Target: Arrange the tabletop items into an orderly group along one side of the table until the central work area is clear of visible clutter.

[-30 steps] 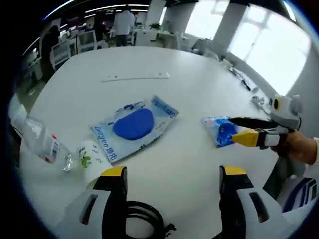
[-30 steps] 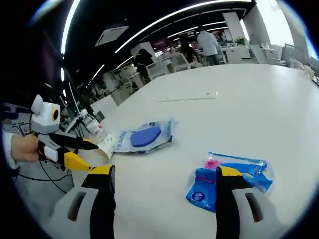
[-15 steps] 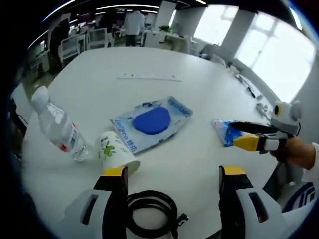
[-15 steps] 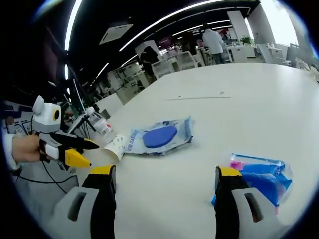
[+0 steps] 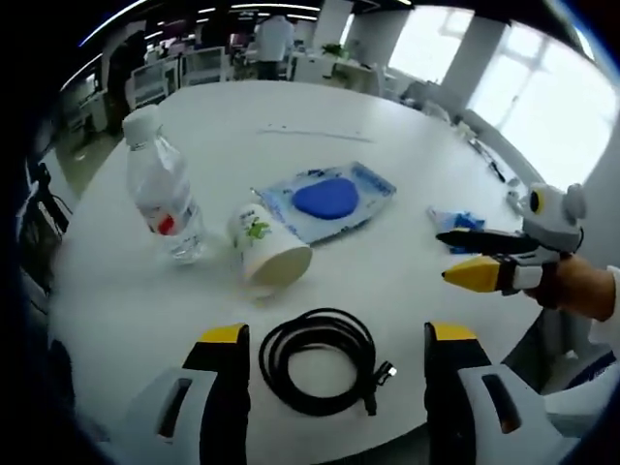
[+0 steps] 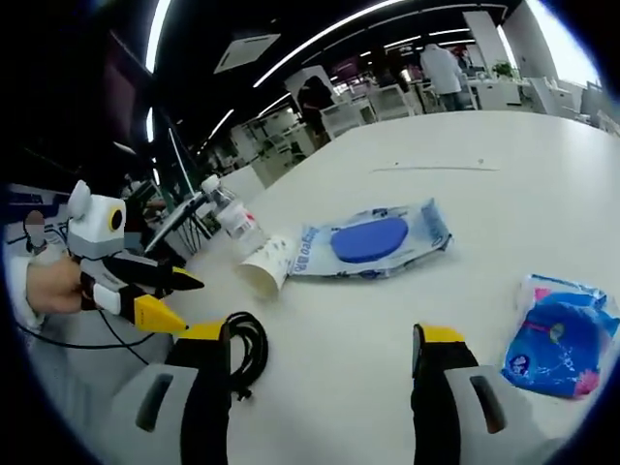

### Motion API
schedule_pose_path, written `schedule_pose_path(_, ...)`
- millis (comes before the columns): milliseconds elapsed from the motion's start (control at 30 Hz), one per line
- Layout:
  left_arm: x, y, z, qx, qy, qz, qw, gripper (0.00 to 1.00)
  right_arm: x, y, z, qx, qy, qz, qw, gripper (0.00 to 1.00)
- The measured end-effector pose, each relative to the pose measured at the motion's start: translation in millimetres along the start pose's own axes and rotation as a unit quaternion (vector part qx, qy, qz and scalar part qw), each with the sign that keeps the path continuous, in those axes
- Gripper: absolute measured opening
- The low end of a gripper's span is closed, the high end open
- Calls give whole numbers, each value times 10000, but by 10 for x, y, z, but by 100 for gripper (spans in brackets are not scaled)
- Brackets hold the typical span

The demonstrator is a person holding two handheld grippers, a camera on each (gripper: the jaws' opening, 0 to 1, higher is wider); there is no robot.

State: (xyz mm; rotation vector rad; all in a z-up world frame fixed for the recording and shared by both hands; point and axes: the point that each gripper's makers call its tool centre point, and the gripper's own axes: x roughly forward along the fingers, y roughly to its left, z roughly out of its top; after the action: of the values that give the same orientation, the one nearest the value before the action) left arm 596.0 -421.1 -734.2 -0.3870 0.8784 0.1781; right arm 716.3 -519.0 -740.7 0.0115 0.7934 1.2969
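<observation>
Five loose items crowd the table [image 5: 126, 320]; left gripper [image 5: 331, 341], jaws wide and empty, hangs over the cable [image 5: 320, 356]. Right gripper [image 6: 320, 341] likewise empty. Probably best: pinch one coil strand squarely.

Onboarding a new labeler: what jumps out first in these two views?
The coiled black cable lies nearest, just ahead of the open left tongs. Behind it a paper cup lies on its side next to an upright water bottle. A blue-centred flat packet sits mid-table, a smaller blue pack off by the right tongs.
</observation>
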Motion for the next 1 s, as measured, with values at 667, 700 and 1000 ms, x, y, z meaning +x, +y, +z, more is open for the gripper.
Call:
schedule_pose_path(667, -68, 319, -361, -310, 121, 242, 9992, 70, 359, 538, -228, -298, 301, 343, 9985, 71)
schedule_pose_path(700, -45, 322, -380, -293, 157, 237, 9992, 69, 373, 555, -244, -297, 323, 351, 9984, 70)
schedule_pose_path(1000, 139, 317, -543, -415, 379, 200, 9982, 65, 537, 737, -505, -282, 568, 437, 9970, 63)
